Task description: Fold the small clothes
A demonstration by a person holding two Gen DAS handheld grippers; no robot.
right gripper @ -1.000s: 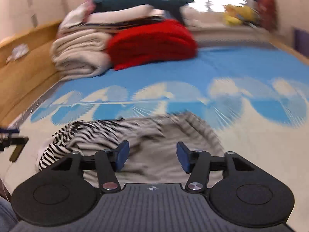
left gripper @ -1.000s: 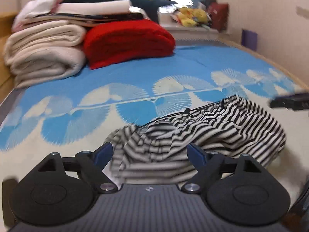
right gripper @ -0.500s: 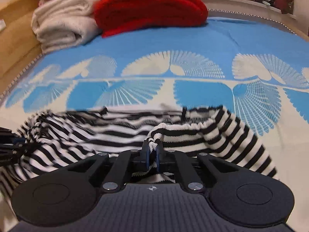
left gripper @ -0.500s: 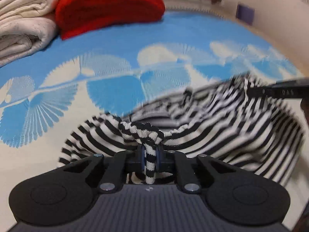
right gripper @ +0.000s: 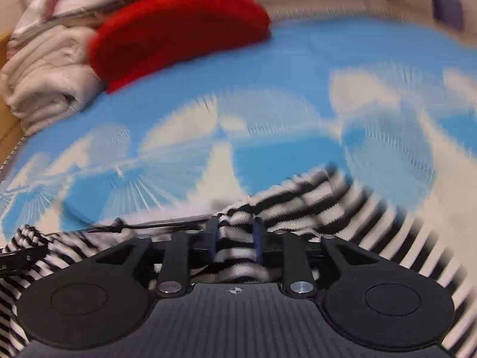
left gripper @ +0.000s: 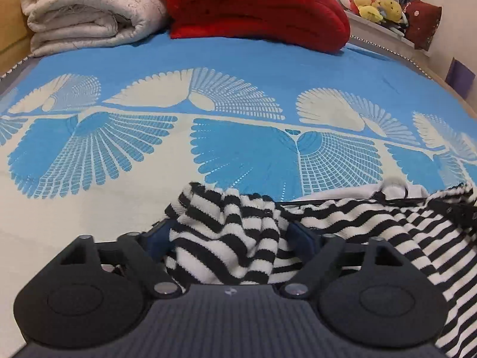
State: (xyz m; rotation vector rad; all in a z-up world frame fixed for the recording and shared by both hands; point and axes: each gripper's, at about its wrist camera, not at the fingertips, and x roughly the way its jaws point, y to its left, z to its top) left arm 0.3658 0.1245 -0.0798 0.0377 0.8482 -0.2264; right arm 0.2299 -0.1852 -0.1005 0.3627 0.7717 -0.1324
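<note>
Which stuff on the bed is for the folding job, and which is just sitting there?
For the job:
- striped garment
- left gripper, jaws wide, cloth bunched between
- right gripper, jaws narrowed on the cloth

Just lying about:
- red blanket
- cream quilts
- yellow plush toys
- blue patterned bedcover

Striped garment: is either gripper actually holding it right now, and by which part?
The right gripper pinches a bunched fold of the striped garment. The left gripper is open, with bunched cloth lying loose between its fingers.
</note>
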